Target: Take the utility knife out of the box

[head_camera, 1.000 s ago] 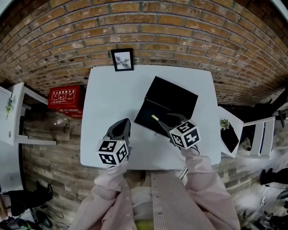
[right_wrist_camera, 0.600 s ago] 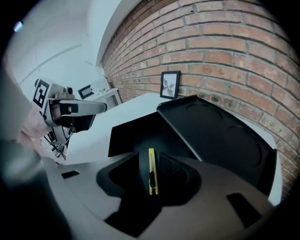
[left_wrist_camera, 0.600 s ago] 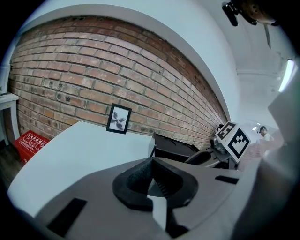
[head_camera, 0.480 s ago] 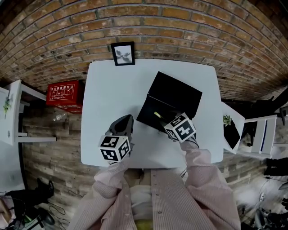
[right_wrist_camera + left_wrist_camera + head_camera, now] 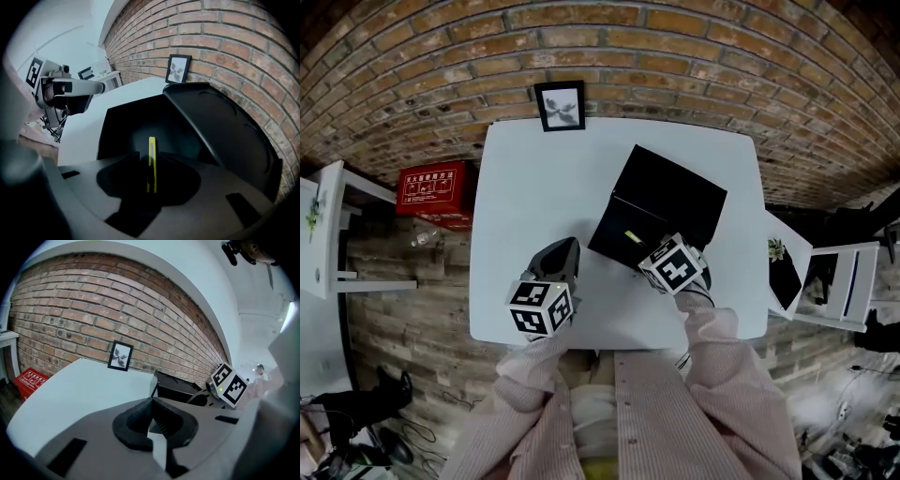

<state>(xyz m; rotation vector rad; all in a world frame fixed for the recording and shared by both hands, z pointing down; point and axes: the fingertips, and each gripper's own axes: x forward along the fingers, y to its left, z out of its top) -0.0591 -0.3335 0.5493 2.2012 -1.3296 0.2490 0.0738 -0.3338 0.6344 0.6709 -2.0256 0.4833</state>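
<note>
knife: utility knife (image 5: 151,150) is lying inside the open black box (image 5: 670,197), right half of the desk (image 5: 534,187) | right tool (image 5: 150,160): you are closing its wide jaws around the knife, not yet pressing | left tool (image 5: 152,401): you are holding it closed and empty by the near edge

in the head view, the near end of the utility knife (image 5: 628,234) is hidden.

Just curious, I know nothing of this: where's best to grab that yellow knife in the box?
Probably mid-handle, across its narrow width, from above: the knife lies flat in the open box, long and slim. The right gripper straddles it, jaws closing.
</note>
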